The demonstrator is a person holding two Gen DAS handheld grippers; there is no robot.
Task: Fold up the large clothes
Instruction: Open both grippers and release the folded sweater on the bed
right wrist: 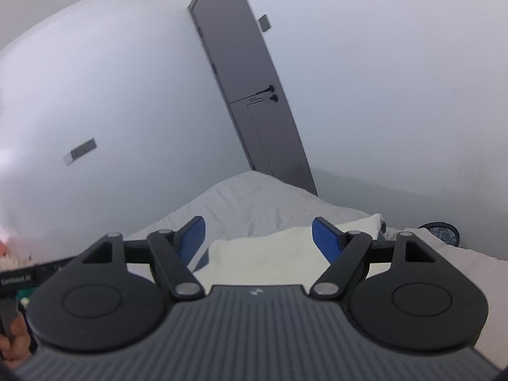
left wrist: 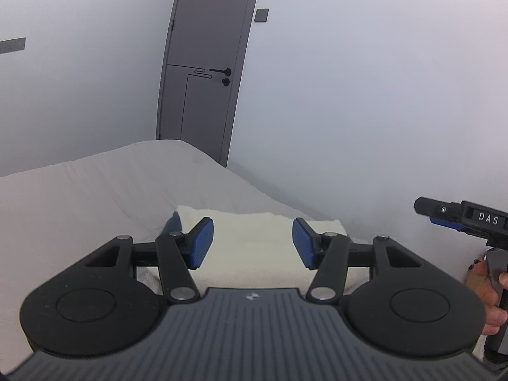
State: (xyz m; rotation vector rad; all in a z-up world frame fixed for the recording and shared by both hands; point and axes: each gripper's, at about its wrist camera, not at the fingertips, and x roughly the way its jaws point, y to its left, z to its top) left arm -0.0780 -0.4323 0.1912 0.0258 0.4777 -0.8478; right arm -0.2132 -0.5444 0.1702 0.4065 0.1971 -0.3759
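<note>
Cream garment: we see the folded cream knit garment (left wrist: 257, 238) lying on the pale grey textured bed cover (left wrist: 95, 197), below both tools.
Left gripper (left wrist: 253, 243): we hold it raised, blue pads apart, grasping nothing.
Right gripper (right wrist: 258, 241): likewise spread wide and empty.
Background: grey door (left wrist: 206, 63).

Cream folded garment (left wrist: 254, 241), pale grey bedcover (left wrist: 95, 197) — blue-padded black left claw (left wrist: 253, 243), grey door (left wrist: 206, 63)

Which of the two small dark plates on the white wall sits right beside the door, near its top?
The small square plate, just right of the grey door near its top. The other, a long bar-shaped plate, hangs lower and far to the door's left.
</note>
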